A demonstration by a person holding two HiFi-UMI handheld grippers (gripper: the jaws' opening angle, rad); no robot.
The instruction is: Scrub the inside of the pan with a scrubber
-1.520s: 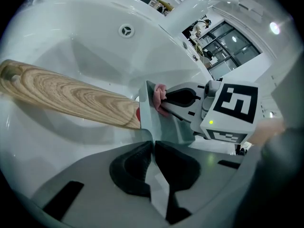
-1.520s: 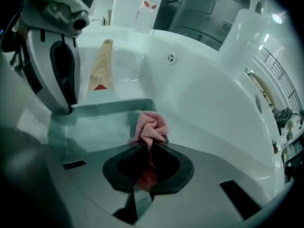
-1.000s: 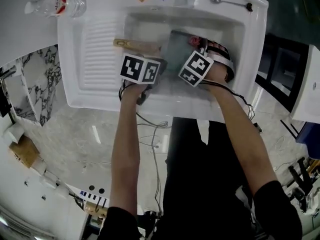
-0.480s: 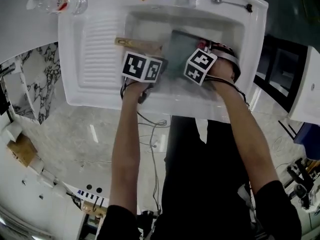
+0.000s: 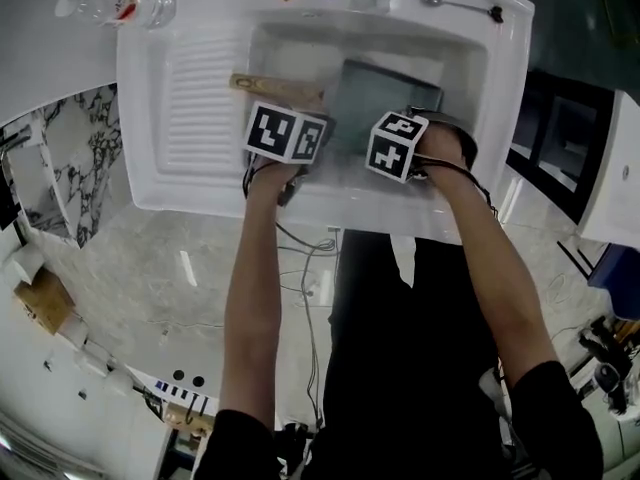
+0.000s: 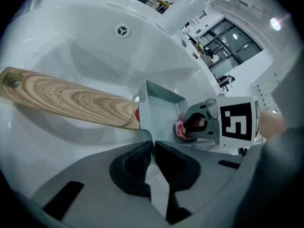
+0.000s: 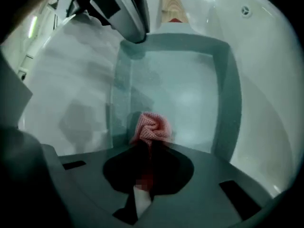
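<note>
Both forearms are extended over the sink [image 5: 200, 168]. The pan [image 5: 385, 93], lying in the basin, is clamped at one wall by the left gripper [image 6: 153, 148]. The pink scrubber [image 7: 152, 127] is pinched by the right gripper [image 7: 149, 148] inside the pan.

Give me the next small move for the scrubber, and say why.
Probably push the right claw forward, dragging the scrubber across the pan floor toward the wooden handle. The scrubber sits near the pan's near wall, the floor ahead lies open, and the left claw is shut on the pan's rim, steadying it.
</note>
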